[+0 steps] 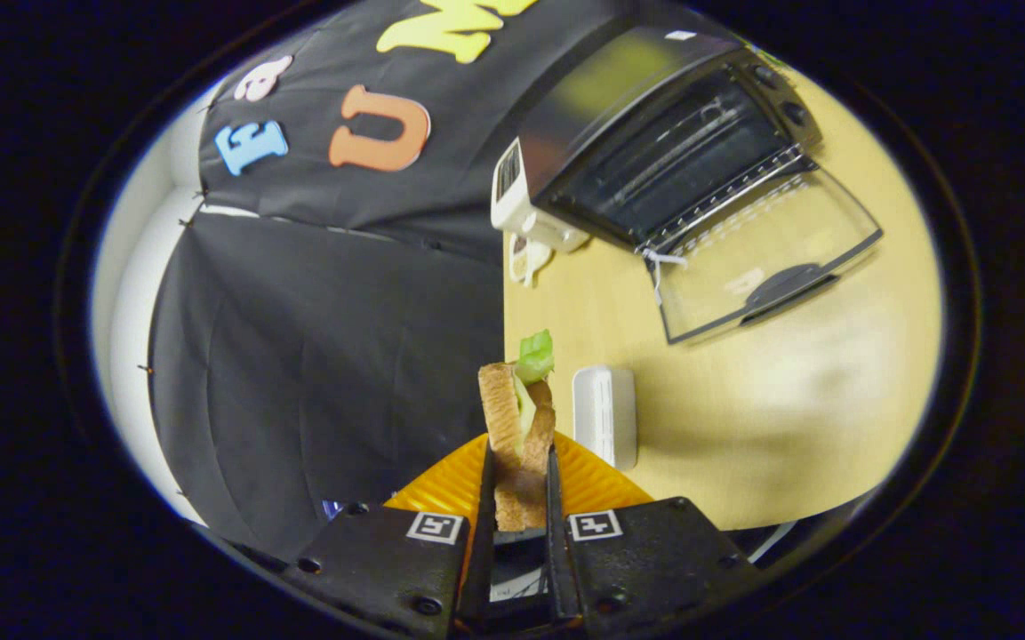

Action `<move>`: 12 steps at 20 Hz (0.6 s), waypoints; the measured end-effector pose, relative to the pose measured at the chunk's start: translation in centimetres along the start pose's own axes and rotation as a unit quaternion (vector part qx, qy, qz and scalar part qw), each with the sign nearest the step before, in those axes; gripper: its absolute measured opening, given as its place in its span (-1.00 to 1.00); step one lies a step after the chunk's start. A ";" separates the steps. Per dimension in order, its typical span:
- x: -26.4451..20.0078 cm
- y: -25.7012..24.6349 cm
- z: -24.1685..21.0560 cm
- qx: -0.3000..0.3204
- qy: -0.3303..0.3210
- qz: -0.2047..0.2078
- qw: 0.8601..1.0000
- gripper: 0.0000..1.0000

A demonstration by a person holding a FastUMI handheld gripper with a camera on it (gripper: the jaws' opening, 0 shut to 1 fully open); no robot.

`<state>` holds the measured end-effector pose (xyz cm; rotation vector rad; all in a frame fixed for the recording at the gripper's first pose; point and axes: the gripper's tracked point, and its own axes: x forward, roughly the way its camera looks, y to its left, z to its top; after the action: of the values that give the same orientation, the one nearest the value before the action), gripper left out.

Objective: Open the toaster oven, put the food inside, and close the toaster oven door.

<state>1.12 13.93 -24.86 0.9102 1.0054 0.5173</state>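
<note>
Pinched between my two fingers, right under the lens, is a sandwich (519,436): both fingers of the gripper (519,484) press on its toasted bread from either side, so the claw is drawn in narrow with only the sandwich's thickness between them. It stands on edge, rising past the fingertips, with a scrap of green lettuce (536,356) poking out at its far end. Behind the fingers I see an orange ribbed plate (596,480), lying partly under the sandwich. Just beside the plate, on the side toward the oven, sits a small white ribbed block (604,416) that I can't identify. All of it rests on a pale wooden table (788,400). Well beyond the fingers stands the toaster oven (654,142), its glass door (765,258) swung fully down and open, the wire rack visible inside; a white string hangs at the door's hinge corner. Black cloth makes the booth wall (325,338) along the table's edge.
</note>
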 end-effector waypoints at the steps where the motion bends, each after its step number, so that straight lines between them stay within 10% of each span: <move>1: -1.4 -0.8 1.3 0.006 -0.032 -0.009 0.999 -0.40; 12: -4.2 -11.9 11.6 0.115 -0.193 -0.069 0.972 -0.40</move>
<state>9.12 -0.28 -30.08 1.0877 0.7735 0.0974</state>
